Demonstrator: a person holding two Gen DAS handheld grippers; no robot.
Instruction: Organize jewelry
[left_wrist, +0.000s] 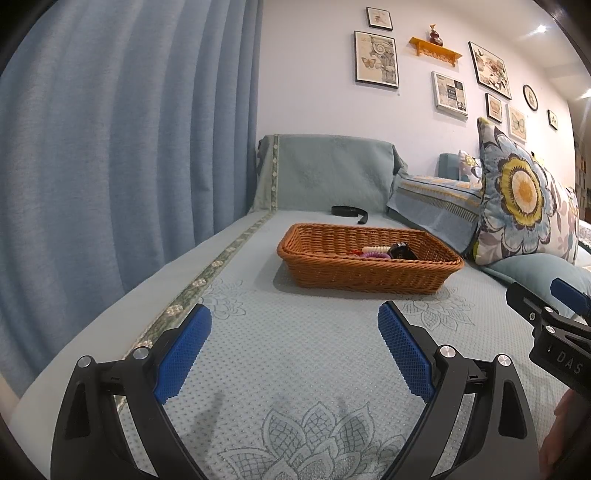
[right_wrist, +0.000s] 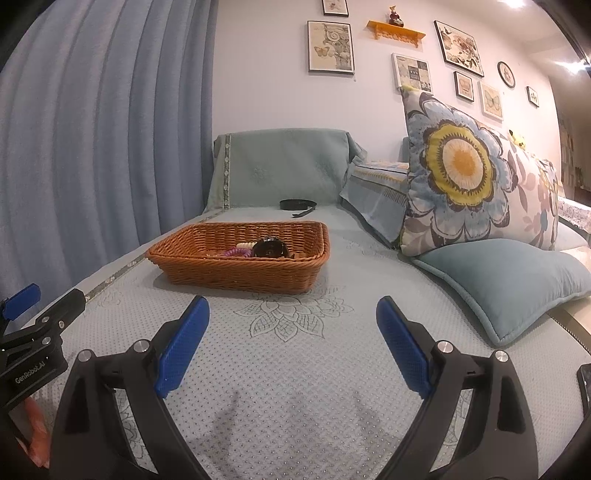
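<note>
Jewelry (right_wrist: 258, 251) sits gathered in the wicker basket (left_wrist: 369, 273) ahead of both fingers, which hover spread and empty; beyond lies a black band (right_wrist: 297, 204), probably the next pick.

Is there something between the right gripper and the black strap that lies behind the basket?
Yes. The basket stands on the sofa cover directly between the open right gripper and the black strap, so the reach must go over or around it.
</note>
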